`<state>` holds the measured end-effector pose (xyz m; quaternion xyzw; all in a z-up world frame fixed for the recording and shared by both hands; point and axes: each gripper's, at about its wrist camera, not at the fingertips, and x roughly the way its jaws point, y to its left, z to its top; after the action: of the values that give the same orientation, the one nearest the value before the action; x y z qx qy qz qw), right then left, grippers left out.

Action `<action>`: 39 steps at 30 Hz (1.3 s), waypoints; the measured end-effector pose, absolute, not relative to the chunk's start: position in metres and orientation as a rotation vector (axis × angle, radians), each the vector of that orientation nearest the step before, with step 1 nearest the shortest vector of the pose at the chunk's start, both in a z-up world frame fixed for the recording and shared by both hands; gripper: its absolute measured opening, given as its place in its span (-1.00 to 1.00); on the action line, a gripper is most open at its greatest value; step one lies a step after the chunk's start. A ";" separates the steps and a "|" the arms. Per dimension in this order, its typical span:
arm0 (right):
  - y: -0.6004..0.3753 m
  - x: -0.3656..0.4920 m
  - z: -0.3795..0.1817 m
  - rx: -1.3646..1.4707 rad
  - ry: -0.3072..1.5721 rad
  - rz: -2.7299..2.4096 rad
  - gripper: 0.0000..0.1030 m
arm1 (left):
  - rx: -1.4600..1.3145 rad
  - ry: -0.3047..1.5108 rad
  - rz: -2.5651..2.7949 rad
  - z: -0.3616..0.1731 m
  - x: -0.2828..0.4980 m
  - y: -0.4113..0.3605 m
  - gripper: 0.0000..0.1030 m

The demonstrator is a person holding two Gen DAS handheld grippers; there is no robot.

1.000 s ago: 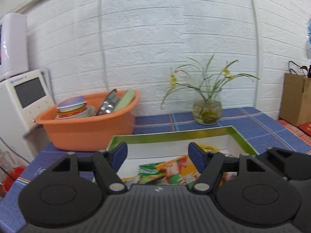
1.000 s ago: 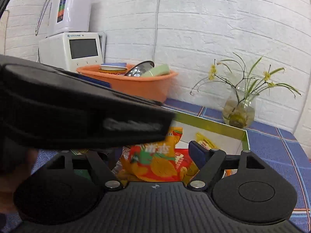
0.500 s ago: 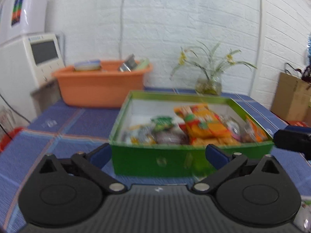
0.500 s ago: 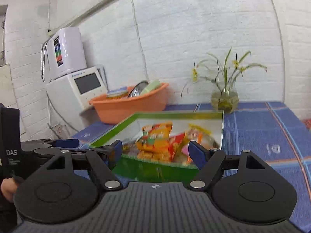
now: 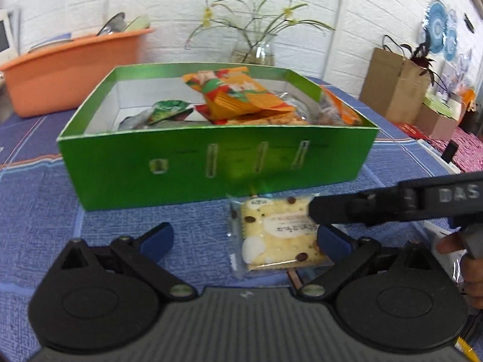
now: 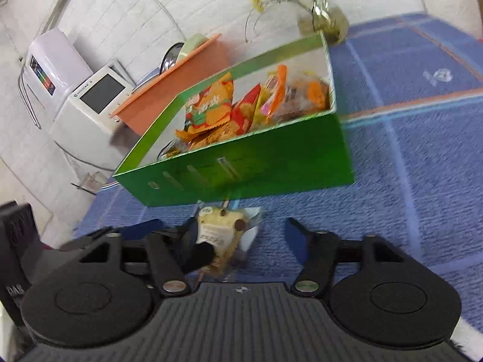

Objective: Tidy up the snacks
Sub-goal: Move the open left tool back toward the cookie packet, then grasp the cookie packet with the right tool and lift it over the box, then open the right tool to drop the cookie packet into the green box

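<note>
The left claw (image 5: 244, 241) stands wide open low in the left wrist frame, its blue fingers (image 5: 157, 239) spread apart just above the blue checked cloth of the desk (image 5: 45, 211). A clear-wrapped cracker packet (image 5: 277, 235) lies flat on the cloth between them, close against the right-hand finger and well apart from the left-hand one; neither pad presses on it. The right claw (image 6: 238, 235) reaches in from the right edge of that frame, its black arm crossing over the packet's upper right corner. In the right wrist frame its jaws have just been closing, with the packet between them: the packet sits beside the left-hand pad, while the right-hand finger (image 6: 294, 235) stands clear of it, so nothing is clamped. Whether the left-hand pad touches the wrapper cannot be told through the blur. A fingertip of the person's hand (image 5: 449, 246) shows at the right edge of the left wrist frame, beneath the handle.

Just behind the packet, in the middle of both frames, stands the green box (image 5: 217, 166), its front wall almost touching the wrapper. Inside it lie snack bags: an orange and red chip bag (image 5: 238, 96) propped on the heap, a green pouch (image 5: 169, 111) to the left of it, and more wrappers toward the right wall.

At the upper left of the left wrist frame sits an orange basin (image 5: 66, 69) holding dishes, at the top centre a glass vase (image 5: 256, 51) with thin green stems, and at the upper right a brown paper bag (image 5: 392, 84). The right wrist frame shows a white appliance (image 6: 90, 102) with a dark screen at its left
</note>
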<state>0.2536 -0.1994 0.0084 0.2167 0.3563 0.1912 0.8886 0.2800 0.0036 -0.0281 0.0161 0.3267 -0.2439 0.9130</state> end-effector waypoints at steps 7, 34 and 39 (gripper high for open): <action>-0.181 0.250 0.009 0.375 0.695 0.404 -0.13 | 0.064 0.645 -0.557 -0.027 0.269 -0.007 0.47; -0.153 0.228 0.073 0.166 0.396 0.480 -0.19 | 0.056 0.397 -0.451 0.037 0.239 0.012 0.18; -0.147 0.243 0.091 0.186 0.326 0.466 -0.19 | 0.025 0.360 -0.420 0.061 0.257 0.016 0.17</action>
<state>0.2428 -0.1472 0.0910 0.0917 0.1606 0.2295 0.9556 0.2570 0.0165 0.0606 0.0121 0.1776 -0.2072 0.9620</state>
